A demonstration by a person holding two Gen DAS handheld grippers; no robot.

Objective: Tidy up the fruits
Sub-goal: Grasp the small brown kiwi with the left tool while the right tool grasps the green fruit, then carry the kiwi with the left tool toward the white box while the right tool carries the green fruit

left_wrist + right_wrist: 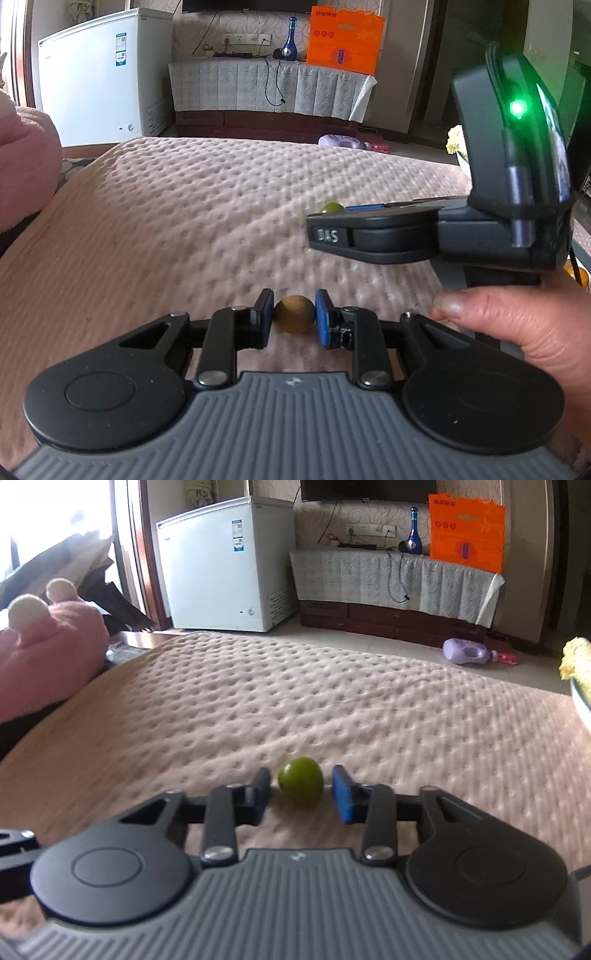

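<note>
While both fruits are still down on the bed [332, 701], the task is judged to be at an early stage: the pick-up is in hand and no sorting is visible yet.

Progress:
- The left hand-held gripper [294, 314] is closed on the brown fruit [294, 315]. Both pads touch its sides. The fruit sits at cover level and does not appear lifted.
- The right hand-held gripper [303, 794] brackets the green fruit [301, 781]. Its jaws stand narrowly apart, and a slim strip of cover shows between the fruit and the blue pad. No squeeze is visible. The picture is slightly blurred, so light contact on the dark pad side cannot be ruled out.
- In the left wrist view the right unit lies just ahead and to the right, gripped by a hand [517, 332].
- A bowl [580, 701] with something yellow in it shows at the right edge. It is probably the destination, though this is a judgement only.
- Remaining work, as judged: close on the green fruit, lift both fruits, carry and place them.

Surface and room:
- The bed carries a pinkish quilted cover with a dimpled pattern. It is soft, so a round fruit may roll or sink when nudged.
- A white freezer [221, 565] stands beyond the bed's far edge.
- A low cabinet [388, 579] under a pale cloth stands against the wall.
- An orange box [467, 533] rests on the cabinet.
- A pink plush [48, 642] lies at the bed's left.
- A purple bottle [467, 651] lies on the floor.
- A blue bottle [414, 531] stands beside the box.
</note>
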